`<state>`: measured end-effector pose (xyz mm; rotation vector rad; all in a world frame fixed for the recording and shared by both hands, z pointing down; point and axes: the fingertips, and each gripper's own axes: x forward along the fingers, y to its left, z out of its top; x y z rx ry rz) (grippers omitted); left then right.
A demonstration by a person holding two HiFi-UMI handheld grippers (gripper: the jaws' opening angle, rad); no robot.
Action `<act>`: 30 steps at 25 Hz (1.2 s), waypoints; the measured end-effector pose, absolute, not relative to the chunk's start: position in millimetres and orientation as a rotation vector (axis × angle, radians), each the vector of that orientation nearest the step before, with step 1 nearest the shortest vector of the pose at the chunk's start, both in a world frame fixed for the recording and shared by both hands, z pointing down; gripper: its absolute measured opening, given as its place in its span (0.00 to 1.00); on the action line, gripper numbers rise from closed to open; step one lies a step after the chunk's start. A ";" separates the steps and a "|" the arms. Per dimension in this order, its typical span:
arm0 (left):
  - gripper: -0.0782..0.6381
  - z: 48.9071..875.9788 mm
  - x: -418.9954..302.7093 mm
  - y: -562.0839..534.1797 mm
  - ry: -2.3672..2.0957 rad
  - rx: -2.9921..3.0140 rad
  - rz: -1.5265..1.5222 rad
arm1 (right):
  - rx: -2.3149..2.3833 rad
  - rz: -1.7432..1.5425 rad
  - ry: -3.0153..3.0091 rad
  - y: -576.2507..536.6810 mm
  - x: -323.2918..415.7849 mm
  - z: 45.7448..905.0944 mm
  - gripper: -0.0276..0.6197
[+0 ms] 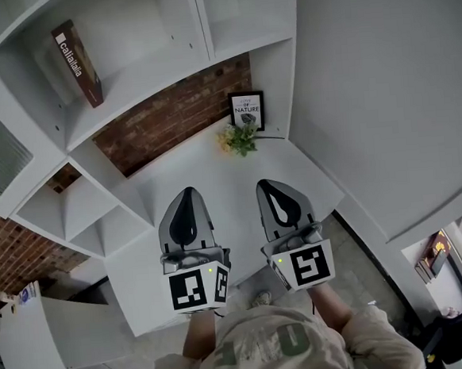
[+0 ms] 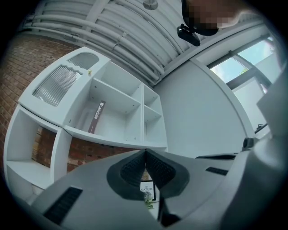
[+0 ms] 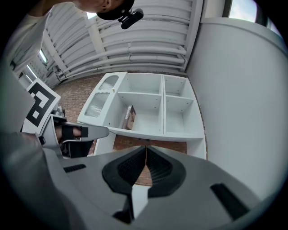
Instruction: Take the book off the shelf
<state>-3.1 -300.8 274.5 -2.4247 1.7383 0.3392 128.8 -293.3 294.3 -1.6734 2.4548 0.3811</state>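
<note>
A brown book (image 1: 77, 63) with white spine lettering leans in the left compartment of the white wall shelf (image 1: 141, 99). That book (image 2: 96, 117) shows far ahead in the left gripper view, and again as the book (image 3: 128, 117) in the right gripper view. My left gripper (image 1: 187, 193) is shut and empty, held low over the white counter (image 1: 206, 166), well below the book. Beside it my right gripper (image 1: 264, 185) is shut too, with nothing between its jaws. In their own views the left gripper (image 2: 145, 152) and the right gripper (image 3: 146, 148) both point up at the shelf.
A framed print (image 1: 247, 111) and a small yellow-flowered plant (image 1: 239, 139) stand at the back of the counter against the brick wall (image 1: 170, 117). Lower open cubbies (image 1: 82, 215) sit to the left. A white wall (image 1: 391, 87) rises on the right.
</note>
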 end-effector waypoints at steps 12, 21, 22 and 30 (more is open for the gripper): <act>0.37 251.6 -17.5 -309.6 1.764 -2.309 0.400 | -1.631 0.348 2.509 -305.6 120.5 309.6 0.07; 0.57 161.4 -73.5 -373.9 1.794 -2.078 0.388 | -1.583 0.349 2.519 -306.9 111.9 308.8 0.07; 0.57 150.7 -82.8 -384.8 1.810 -2.046 0.375 | -1.581 0.347 2.521 -306.8 111.6 309.2 0.07; 0.58 95.1 -135.7 -479.8 1.962 -1.966 0.264 | -1.593 0.358 2.533 -306.4 116.1 308.7 0.07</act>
